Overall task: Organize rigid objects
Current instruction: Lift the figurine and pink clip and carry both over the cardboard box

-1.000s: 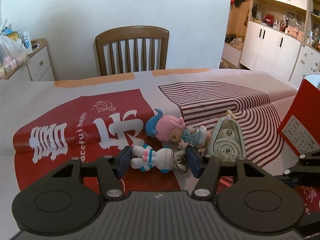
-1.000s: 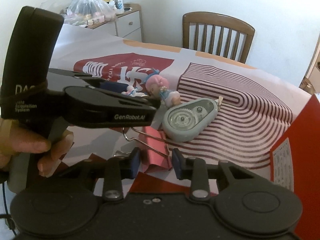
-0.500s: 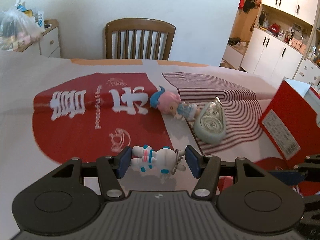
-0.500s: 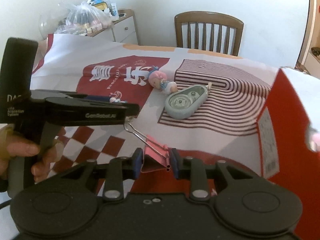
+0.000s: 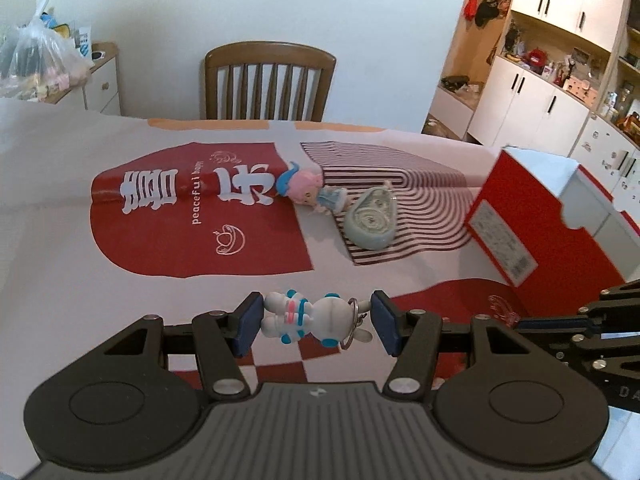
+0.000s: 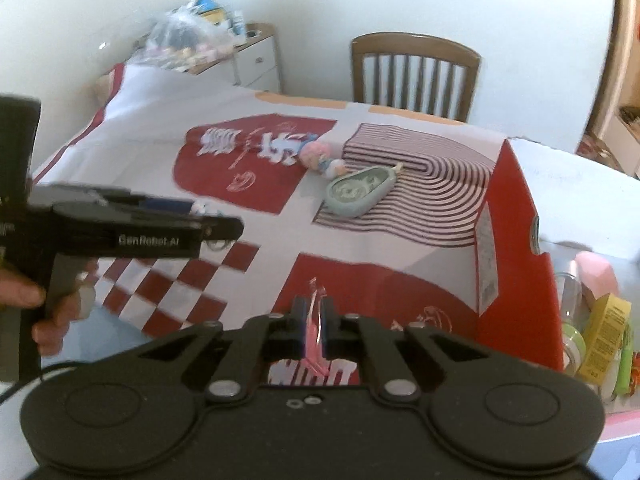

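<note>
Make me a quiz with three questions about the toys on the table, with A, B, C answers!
1. Where is the pink-haired doll lying?
A. Inside the red box
B. On the tablecloth, next to the grey-green tape dispenser
C. On the chair

2. What colour is the clip in the right gripper?
A. Pink
B. Green
C. Black

3. What is the left gripper doing?
A. Open with nothing between its jaws
B. Gripping the doll
C. Gripping the white astronaut keychain

Answers:
1. B: the doll rests on the tablecloth beside the tape dispenser, outside the red box.
2. A: the clip pinched between the closed jaws is pink.
3. C: the astronaut keychain sits sideways between the two jaws, above the tablecloth.
</note>
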Action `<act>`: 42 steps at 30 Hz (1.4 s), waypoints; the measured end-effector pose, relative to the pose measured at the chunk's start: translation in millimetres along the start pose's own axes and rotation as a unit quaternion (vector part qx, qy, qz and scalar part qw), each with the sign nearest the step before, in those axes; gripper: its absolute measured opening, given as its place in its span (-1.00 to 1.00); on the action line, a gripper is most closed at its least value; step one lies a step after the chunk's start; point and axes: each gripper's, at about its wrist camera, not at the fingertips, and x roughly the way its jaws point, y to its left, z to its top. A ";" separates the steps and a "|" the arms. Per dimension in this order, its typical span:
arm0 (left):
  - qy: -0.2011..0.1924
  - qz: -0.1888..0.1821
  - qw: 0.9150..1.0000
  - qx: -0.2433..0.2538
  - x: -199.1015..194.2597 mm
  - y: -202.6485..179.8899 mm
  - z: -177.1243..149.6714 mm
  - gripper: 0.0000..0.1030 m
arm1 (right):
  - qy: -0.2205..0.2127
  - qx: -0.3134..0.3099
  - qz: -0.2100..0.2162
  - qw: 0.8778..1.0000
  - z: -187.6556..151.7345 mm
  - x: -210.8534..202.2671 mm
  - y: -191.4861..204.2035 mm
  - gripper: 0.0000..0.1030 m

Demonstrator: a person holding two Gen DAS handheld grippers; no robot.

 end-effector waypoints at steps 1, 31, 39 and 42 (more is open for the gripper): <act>-0.001 -0.001 1.000 0.000 -3.5 -1.2 -1.0 0.13 | -0.003 0.000 -0.002 1.000 -2.3 -2.9 -0.6 -0.87; 0.007 0.010 1.000 -0.017 -28.0 6.9 -24.1 0.13 | 0.009 -0.108 0.003 0.994 -17.4 64.5 20.9 0.17; 0.008 0.011 1.000 -0.014 -29.7 3.3 -24.6 0.13 | -0.008 -0.098 0.005 0.995 -22.0 60.2 21.2 -0.03; 0.009 0.011 1.000 -0.011 -31.1 -0.1 -25.4 0.13 | -0.020 -0.093 0.003 0.995 -23.6 54.6 21.1 -0.04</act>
